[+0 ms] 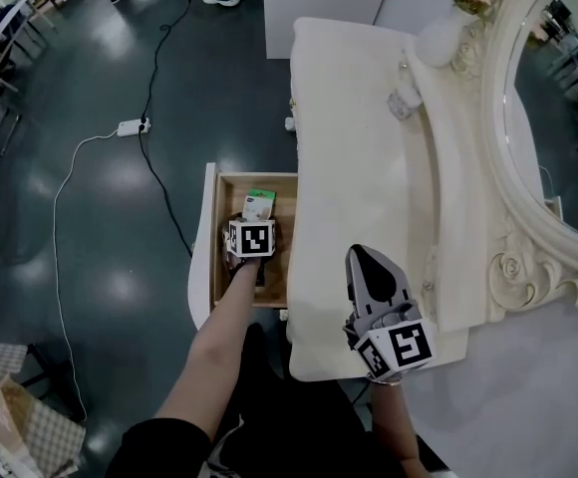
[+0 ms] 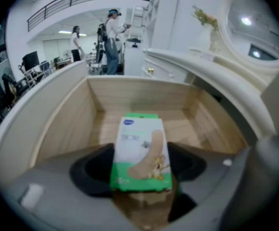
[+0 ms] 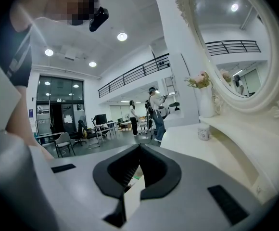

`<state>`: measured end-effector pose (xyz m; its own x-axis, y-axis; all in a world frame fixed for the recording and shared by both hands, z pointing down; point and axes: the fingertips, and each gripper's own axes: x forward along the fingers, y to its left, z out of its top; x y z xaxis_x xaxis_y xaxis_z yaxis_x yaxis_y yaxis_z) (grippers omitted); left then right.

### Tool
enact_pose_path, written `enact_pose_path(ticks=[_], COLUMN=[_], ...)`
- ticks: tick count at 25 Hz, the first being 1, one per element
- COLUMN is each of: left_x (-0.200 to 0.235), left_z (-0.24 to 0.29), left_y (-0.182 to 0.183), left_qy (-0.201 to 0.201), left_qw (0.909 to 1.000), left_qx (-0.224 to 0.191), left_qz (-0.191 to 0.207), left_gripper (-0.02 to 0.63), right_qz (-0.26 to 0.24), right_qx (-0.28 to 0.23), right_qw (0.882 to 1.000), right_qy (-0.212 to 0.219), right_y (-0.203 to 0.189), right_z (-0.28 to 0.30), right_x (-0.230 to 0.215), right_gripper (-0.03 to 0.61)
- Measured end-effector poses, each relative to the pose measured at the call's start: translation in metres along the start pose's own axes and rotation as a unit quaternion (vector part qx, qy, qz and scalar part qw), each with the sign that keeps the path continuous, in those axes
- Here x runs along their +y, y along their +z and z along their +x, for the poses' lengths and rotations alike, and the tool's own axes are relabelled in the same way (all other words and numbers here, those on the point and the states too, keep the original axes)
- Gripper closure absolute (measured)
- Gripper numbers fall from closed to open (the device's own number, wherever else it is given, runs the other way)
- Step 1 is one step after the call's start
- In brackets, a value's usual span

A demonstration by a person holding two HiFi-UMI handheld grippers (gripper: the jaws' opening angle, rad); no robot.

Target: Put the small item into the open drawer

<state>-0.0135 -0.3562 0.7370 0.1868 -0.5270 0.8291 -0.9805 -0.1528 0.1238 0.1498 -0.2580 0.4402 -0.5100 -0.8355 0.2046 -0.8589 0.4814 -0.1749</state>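
A cream dressing table [image 1: 354, 167] has its wooden drawer [image 1: 215, 242] pulled out to the left. My left gripper [image 1: 257, 217] reaches into that drawer and is shut on a small white and green box of plasters [image 1: 259, 203]. In the left gripper view the box [image 2: 139, 143] stands upright between the jaws of the left gripper [image 2: 141, 166], just above the drawer floor [image 2: 187, 124]. My right gripper [image 1: 361, 257] hovers over the table top near its front edge, shut and holding nothing. In its own view the right gripper [image 3: 139, 150] points along the table.
A small jar [image 1: 401, 103] and a white vase of flowers [image 1: 438, 40] stand at the table's far end, under an oval mirror [image 1: 558, 108]. A power strip with cables [image 1: 132, 125] lies on the dark floor. People [image 2: 111, 37] stand far off.
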Motion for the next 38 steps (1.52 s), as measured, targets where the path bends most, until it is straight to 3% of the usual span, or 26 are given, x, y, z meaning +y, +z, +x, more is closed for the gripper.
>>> enact_pose_path(ticks=[11, 19, 28, 38], left_x=[-0.001, -0.008, -0.019, -0.025], left_z=[-0.002, -0.047, -0.145, -0.245], left_y=[0.003, 0.047, 0.112, 0.134], left_qy=[-0.001, -0.010, -0.047, -0.089], left_qw=[1.0000, 0.9956, 0.9727, 0.9413], left_qx=[-0.001, -0.092, -0.227, -0.321], left_qz=[0.001, -0.013, 0.004, 0.058], left_gripper=[0.236, 0.282, 0.341, 0.397], right_qz=[0.001, -0.004, -0.015, -0.029], right_qx=[-0.003, -0.018, -0.047, -0.078], right_qw=[1.000, 1.000, 0.999, 0.997], right_qy=[-0.001, 0.005, 0.012, -0.002], right_y=[0.003, 0.013, 0.030, 0.045], right_z=[0.000, -0.001, -0.009, -0.024], right_x=[-0.001, 0.009, 0.034, 0.052], right_gripper=[0.581, 0.581, 0.581, 0.581])
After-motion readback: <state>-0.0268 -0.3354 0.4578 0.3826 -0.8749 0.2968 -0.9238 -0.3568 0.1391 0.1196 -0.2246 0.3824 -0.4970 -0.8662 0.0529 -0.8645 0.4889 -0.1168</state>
